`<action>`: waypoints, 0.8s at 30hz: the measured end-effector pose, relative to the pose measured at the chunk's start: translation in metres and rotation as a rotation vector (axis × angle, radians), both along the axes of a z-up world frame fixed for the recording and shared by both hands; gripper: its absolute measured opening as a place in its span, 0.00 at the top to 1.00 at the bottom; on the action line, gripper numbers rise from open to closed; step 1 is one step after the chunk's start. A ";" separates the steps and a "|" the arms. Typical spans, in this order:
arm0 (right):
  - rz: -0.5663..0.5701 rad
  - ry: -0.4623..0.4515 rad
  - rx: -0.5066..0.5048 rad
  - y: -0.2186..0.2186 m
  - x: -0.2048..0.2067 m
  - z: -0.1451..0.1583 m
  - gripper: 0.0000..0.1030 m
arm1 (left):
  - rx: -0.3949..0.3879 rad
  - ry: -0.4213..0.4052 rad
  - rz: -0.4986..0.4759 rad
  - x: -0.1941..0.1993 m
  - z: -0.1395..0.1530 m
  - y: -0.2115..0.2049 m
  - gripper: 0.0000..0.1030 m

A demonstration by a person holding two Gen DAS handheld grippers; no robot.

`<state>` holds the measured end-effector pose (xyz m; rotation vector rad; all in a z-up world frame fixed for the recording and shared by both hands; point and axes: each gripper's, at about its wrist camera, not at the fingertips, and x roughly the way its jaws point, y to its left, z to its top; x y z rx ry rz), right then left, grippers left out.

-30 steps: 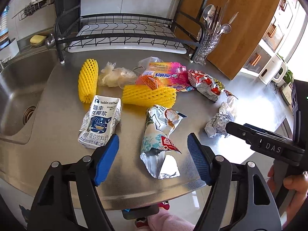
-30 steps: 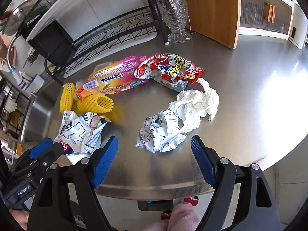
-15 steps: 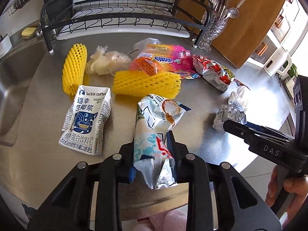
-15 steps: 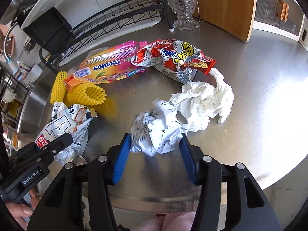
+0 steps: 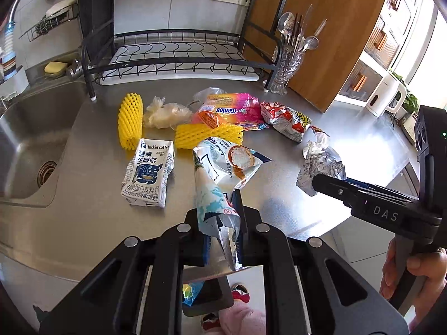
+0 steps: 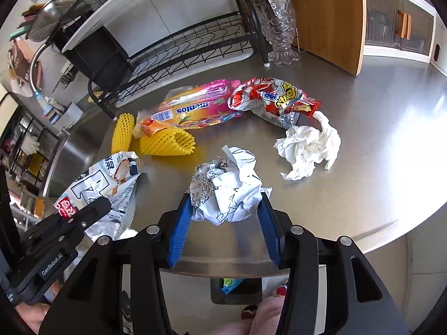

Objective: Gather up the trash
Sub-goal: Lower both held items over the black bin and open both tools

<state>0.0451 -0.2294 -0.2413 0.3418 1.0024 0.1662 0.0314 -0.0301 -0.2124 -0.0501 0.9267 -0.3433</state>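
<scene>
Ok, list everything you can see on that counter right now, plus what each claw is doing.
snack wrapper: 1, white-blue, front, in left claw
crumpled printed paper: 1, white, in right claw
tissue: 1, white, right
red snack bag: 1, red, back right
Mentos wrapper: 1, pink-orange, back centre
foam fruit nets: 2, yellow, centre-left
Luckin carton: 1, white-blue, flattened, left
plastic bag: 1, clear, back
dish rack: 1, black, rear
utensil vase: 1, glass, rear
sink: 1, steel, far left
left claw: shut
right claw: shut

Snack wrapper (image 5: 220, 167) lower end hidden between fingers (image 5: 242, 212); crumpled paper (image 6: 227, 192) underside hidden likewise.
</scene>
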 end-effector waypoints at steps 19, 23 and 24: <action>0.090 0.055 0.004 0.036 -0.108 -0.010 0.53 | 0.030 0.070 0.049 -0.119 -0.026 0.034 0.88; 0.132 0.105 0.015 0.034 -0.126 -0.031 0.53 | 0.034 0.101 0.088 -0.140 -0.050 0.033 0.88; 0.146 0.116 0.014 0.034 -0.130 -0.037 0.53 | 0.031 0.110 0.099 -0.145 -0.056 0.033 0.88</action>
